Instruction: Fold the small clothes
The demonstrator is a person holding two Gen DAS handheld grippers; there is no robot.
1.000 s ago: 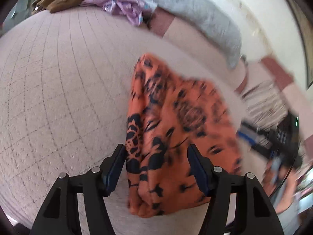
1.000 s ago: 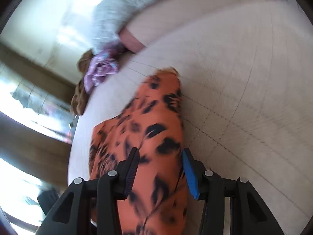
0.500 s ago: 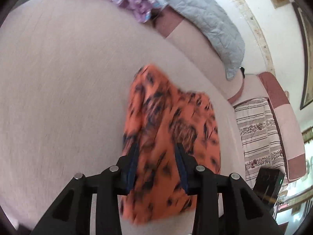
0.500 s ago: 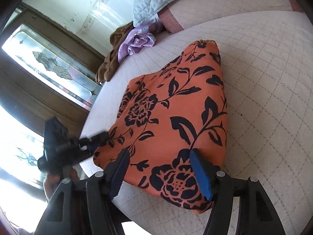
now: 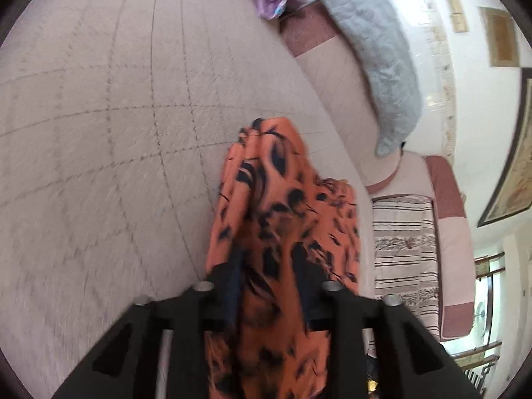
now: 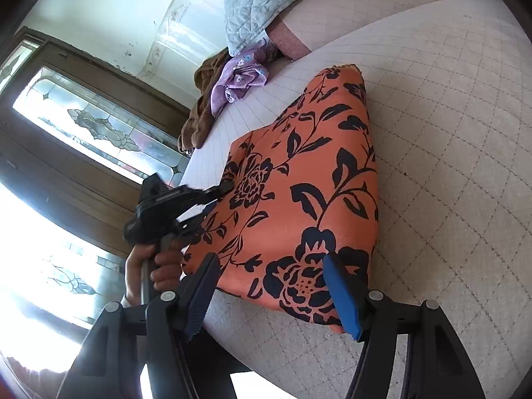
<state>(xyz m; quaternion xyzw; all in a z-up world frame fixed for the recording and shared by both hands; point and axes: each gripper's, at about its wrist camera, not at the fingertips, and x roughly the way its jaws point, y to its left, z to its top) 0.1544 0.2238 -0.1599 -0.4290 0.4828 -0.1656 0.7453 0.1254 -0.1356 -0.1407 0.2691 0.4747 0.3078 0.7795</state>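
While both tools [image 5: 269,286] [image 6: 276,292] gape over orange cloth [image 6: 299,199], the left's jaws opening, quilted bed [image 6: 449,133] fronts windows [image 6: 93,133].

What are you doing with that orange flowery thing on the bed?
A person is folding small clothes with a gripper in each hand. The orange flowered cloth lies folded on the quilted bed. The left gripper is at the cloth's far edge, jaws opening with fabric between them. The right gripper hangs open over the near edge, not pinching it. A purple garment and a brown one wait in a heap near the grey blanket.
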